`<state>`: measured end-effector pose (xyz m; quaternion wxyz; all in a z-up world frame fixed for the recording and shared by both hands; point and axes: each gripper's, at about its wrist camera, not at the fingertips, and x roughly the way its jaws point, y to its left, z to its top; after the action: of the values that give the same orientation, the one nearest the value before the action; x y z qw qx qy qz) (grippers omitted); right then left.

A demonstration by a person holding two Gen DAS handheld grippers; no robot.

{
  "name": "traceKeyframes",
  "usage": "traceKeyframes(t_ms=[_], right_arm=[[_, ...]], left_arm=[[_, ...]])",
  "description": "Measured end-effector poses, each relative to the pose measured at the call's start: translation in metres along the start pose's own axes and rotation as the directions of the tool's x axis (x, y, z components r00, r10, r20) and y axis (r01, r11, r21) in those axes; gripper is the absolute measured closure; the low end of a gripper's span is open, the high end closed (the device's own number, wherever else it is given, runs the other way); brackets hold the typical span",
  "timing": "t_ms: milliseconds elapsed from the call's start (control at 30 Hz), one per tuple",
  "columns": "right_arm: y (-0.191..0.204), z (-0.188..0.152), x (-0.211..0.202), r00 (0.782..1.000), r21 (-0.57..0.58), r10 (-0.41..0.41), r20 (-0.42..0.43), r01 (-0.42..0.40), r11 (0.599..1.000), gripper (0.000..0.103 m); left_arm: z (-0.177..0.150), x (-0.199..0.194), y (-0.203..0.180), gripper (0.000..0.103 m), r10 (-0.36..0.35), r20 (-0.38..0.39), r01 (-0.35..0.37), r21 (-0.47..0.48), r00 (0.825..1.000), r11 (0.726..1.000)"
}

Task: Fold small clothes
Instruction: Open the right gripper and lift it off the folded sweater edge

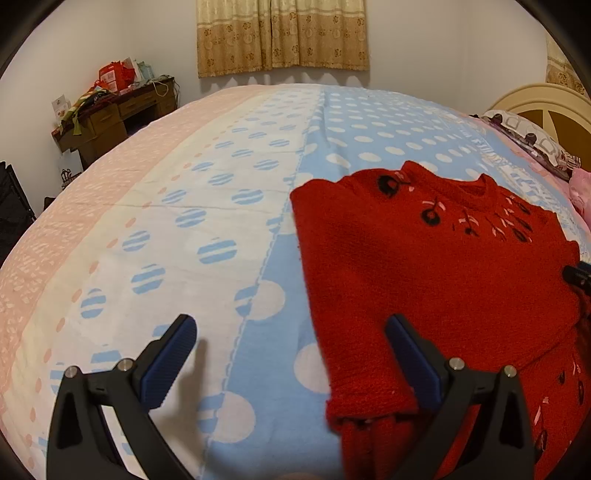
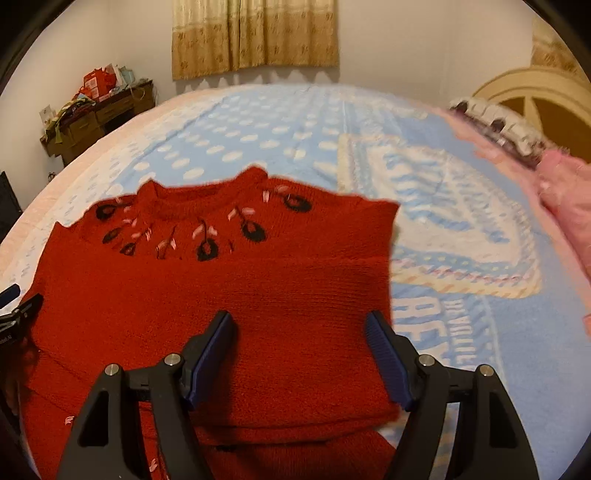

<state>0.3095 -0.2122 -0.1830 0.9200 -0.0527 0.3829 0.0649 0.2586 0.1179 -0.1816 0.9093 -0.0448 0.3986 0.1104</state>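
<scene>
Sweater on bed

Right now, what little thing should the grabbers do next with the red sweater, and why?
Probably lower both open grippers to pinch the bottom edge and fold it up toward the collar. The red sweater lies flat on the bed, sides apparently folded in. The right gripper and left gripper hold nothing.

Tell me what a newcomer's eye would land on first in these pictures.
The red sweater grabs the eye first: it lies partly folded on the blue dotted bedspread, black and pink flowers stitched round its neck. Next come the two open grippers, the right gripper poised over the sweater and the left gripper at its edge. Behind, tan curtains hang on the far wall.
</scene>
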Motion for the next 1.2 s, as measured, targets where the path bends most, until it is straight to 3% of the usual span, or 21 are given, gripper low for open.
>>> traceKeyframes(t_ms=[100, 200, 333, 433, 567, 733, 900, 1200], right_arm=[[0.017, 0.001, -0.015, 0.999, -0.064, 0.018, 0.045, -0.015, 0.998, 0.035], [0.034, -0.002, -0.009, 0.999, -0.14, 0.046, 0.012, -0.044, 0.989, 0.035], [0.023, -0.012, 0.015, 0.993, -0.089, 0.079, -0.088, -0.087, 0.992, 0.037], [0.01, -0.01, 0.014, 0.989, -0.036, 0.111, -0.097, -0.115, 0.993, 0.047], [0.012, -0.015, 0.011, 0.989, -0.069, 0.113, -0.097, -0.12, 0.99, 0.047], [0.015, -0.017, -0.017, 0.991, -0.087, 0.115, -0.071, -0.121, 0.989, 0.046], [0.007, -0.026, -0.055, 0.99, -0.068, 0.139, -0.036, -0.141, 0.988, 0.046], [-0.012, -0.065, -0.109, 0.986, -0.041, 0.164, -0.035, -0.165, 0.985, 0.045]], left_arm=[[-0.001, -0.001, -0.002, 0.0, 0.008, 0.005, -0.008, 0.006, 1.0, 1.0], [-0.001, 0.001, -0.002, 0.0, 0.005, 0.003, -0.005, 0.005, 1.0, 1.0], [-0.001, 0.001, -0.001, 0.0, -0.006, 0.001, 0.006, -0.004, 1.0, 1.0], [-0.001, 0.001, -0.001, 0.0, -0.01, 0.001, 0.01, -0.005, 1.0, 1.0], [-0.004, -0.001, -0.001, 0.0, -0.008, 0.009, 0.008, 0.004, 1.0, 1.0], [-0.018, -0.022, -0.001, 0.0, -0.088, 0.007, 0.088, 0.012, 0.996, 0.996], [-0.046, -0.059, -0.007, 0.0, -0.125, 0.032, 0.122, 0.086, 0.992, 0.989], [-0.078, -0.12, -0.003, 0.0, -0.229, 0.031, 0.226, 0.084, 0.973, 0.97]])
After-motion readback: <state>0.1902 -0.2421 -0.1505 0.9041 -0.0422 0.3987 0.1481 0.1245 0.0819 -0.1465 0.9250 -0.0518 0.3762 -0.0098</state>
